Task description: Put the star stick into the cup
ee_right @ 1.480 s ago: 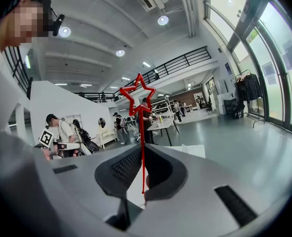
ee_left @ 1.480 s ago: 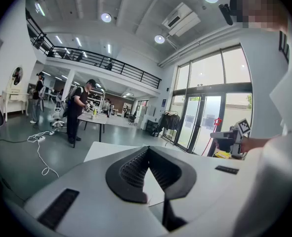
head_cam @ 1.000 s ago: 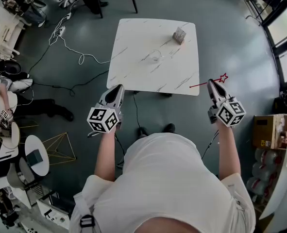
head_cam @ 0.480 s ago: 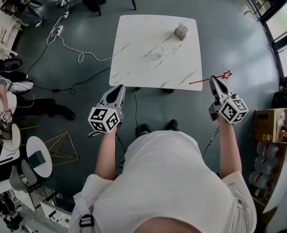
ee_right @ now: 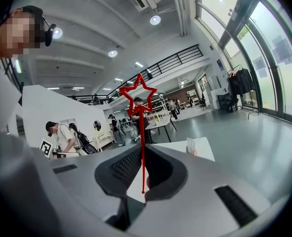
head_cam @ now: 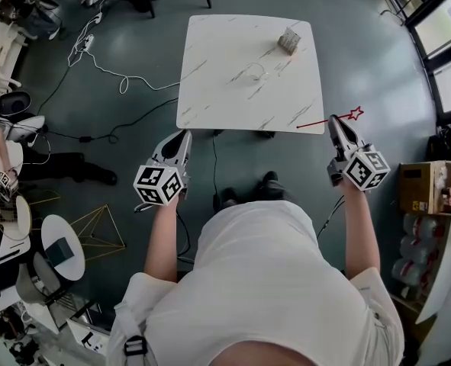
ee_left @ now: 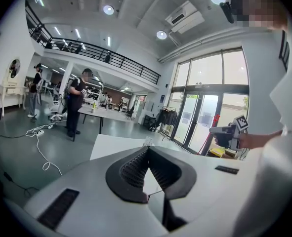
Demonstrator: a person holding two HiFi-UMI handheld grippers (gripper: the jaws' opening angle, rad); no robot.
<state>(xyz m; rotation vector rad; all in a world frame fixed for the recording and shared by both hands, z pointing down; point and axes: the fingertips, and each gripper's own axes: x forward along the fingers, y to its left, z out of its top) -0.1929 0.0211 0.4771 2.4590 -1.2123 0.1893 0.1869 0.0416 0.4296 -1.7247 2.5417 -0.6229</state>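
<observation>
A thin red star stick [head_cam: 328, 120] is clamped in my right gripper [head_cam: 336, 122], which is shut on it just off the white marble table's [head_cam: 210, 90] near right corner. The star [head_cam: 355, 113] points right and the bare end reaches over the table edge. In the right gripper view the stick [ee_right: 142, 152] rises between the pads, with the star [ee_right: 138, 94] on top. A clear cup [head_cam: 254, 72] stands mid-table, far from both grippers. My left gripper [head_cam: 182, 138] hangs before the table's near left corner, shut and empty.
A small box-like holder [head_cam: 289, 40] stands at the table's far right. Cables [head_cam: 111, 75] trail over the floor at left. A cardboard box [head_cam: 427, 197] sits at right, a round side table [head_cam: 57, 242] and a wire frame [head_cam: 95, 231] at left. People stand in the background.
The table has slid a little higher in the head view. Both grippers keep about the same places, and the right one still holds the star stick.
</observation>
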